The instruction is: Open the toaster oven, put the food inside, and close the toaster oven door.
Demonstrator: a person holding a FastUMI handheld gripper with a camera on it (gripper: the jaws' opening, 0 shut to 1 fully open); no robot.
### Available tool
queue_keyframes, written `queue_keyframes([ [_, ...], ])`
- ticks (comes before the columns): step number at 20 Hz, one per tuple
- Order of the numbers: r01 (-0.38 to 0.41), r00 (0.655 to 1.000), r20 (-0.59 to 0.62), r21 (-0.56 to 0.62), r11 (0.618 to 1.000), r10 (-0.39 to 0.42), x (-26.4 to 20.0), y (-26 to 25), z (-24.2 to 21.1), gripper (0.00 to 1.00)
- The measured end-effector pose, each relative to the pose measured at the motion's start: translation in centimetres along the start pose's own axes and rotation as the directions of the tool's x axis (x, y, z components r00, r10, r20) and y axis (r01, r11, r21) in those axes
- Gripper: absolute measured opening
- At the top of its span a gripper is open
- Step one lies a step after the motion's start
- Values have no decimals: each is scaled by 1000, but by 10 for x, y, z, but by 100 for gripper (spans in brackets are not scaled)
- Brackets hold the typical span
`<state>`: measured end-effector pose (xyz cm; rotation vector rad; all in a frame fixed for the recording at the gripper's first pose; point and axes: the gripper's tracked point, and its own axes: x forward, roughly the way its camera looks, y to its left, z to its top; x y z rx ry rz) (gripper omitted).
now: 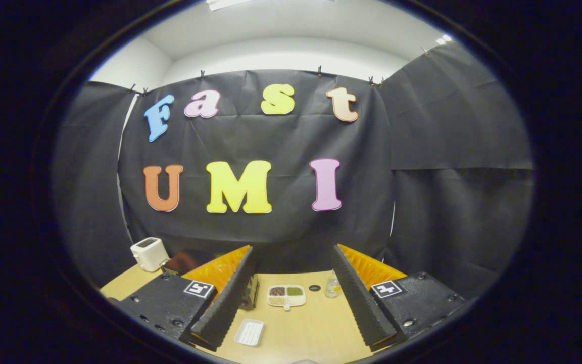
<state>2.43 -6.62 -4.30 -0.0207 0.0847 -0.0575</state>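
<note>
The gripper (291, 303) hangs above the wooden table (316, 328) with its two fingers (228, 298) spread wide apart and nothing between them, a stance that suits looking the table over rather than gripping.

Taking the divided snack plate (286, 295) as the landmark: it lies between the fingers and a little beyond them, its compartments holding dark, pale and green food. Nearer the fingers than the plate, and to its left, a small white ribbed tray (249, 332) lies flat. Just right of the plate sits a small dark disc (314, 287), and right of that a clear glass jar (333, 286) stands upright beside the right finger. Left of the plate, a dark boxy appliance (250, 292) is mostly hidden behind the left finger; it may be the toaster oven, but whether its door is open or closed cannot be told. Far left of the plate, by the booth's black cloth wall, stands a white pop-up toaster (149, 254).
</note>
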Motion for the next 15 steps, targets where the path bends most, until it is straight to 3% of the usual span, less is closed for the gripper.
queue_keyframes([
  [15,-85,996,-16,14,996,86,-9,-6,-12,98],
])
